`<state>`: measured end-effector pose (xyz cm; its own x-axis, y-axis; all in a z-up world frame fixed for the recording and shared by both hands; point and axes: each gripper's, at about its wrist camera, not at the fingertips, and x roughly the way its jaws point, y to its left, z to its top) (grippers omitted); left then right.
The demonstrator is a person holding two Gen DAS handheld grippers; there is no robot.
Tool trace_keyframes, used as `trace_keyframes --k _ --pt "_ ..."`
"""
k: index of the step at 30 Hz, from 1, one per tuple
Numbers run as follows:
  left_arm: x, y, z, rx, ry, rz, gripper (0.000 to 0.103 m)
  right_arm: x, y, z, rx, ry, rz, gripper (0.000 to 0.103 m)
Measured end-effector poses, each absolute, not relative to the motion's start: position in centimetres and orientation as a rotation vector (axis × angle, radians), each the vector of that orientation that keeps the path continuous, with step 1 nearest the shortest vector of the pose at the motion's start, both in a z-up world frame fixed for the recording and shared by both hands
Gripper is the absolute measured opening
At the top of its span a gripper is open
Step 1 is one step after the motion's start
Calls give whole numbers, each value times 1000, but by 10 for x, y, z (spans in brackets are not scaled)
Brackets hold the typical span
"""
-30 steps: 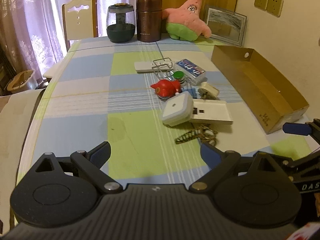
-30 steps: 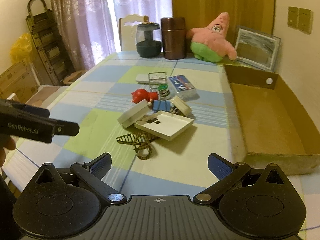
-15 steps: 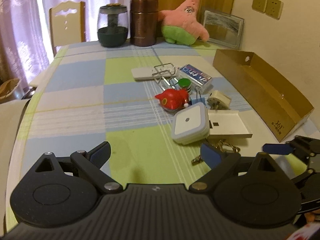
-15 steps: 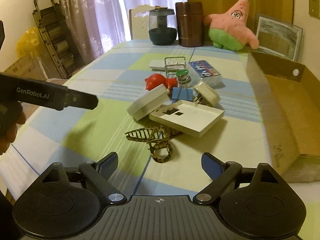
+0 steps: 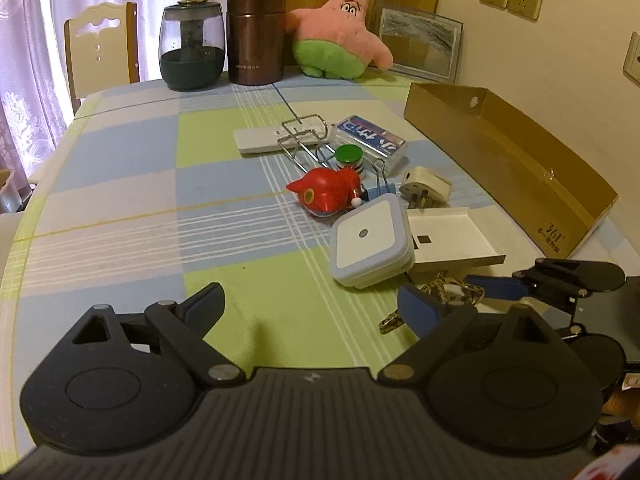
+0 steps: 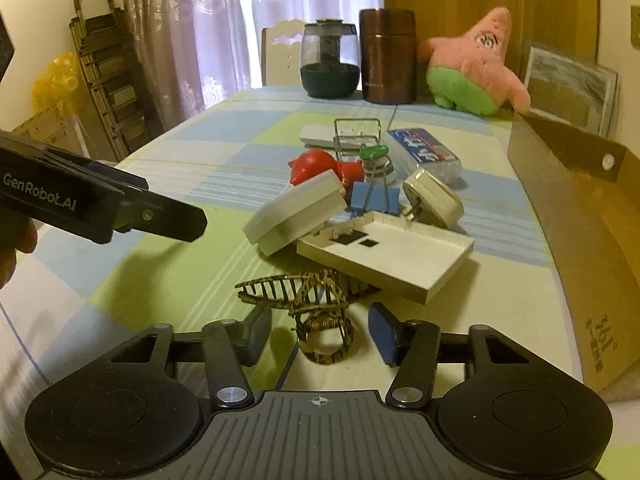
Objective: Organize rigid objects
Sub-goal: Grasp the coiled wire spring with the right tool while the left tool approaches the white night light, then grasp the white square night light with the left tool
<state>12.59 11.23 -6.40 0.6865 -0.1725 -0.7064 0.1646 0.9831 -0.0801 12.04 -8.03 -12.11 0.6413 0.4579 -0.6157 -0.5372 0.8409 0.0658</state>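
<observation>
Right claw (image 6: 320, 336) now lower — fingers straddling hair clip (image 6: 308, 304), untouched

Hair clip (image 6: 304, 300) lies before the tray (image 6: 386, 250); box (image 5: 508, 160) right (possibly just beside).

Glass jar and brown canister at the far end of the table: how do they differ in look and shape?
The glass jar is see-through with a dark lower part; the brown canister is opaque and glossy. The glass jar is rounded and bulges; the brown canister is a straight cylinder. The brown canister stands taller than the glass jar. Both stand upright, side by side, at the far edge of the table, left of the pink plush star.
</observation>
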Motion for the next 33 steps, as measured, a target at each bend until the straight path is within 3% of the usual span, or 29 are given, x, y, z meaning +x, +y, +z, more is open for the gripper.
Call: trace_keyframes --k 5,7,9,25,33 --pt "129 110 -66 -14 802 -193 90 122 -76 -121 -146 651 576 39" --pt "129 110 -66 -19 803 -195 90 123 -75 -122 -148 654 575 29" --pt "130 110 -66 -23 804 -198 90 124 -76 -121 -149 650 576 28" --pt "131 107 -67 -35 815 -211 90 101 -101 -102 -115 711 591 27" --pt "134 96 -69 -31 812 -225 90 86 -125 -84 -103 651 533 27"
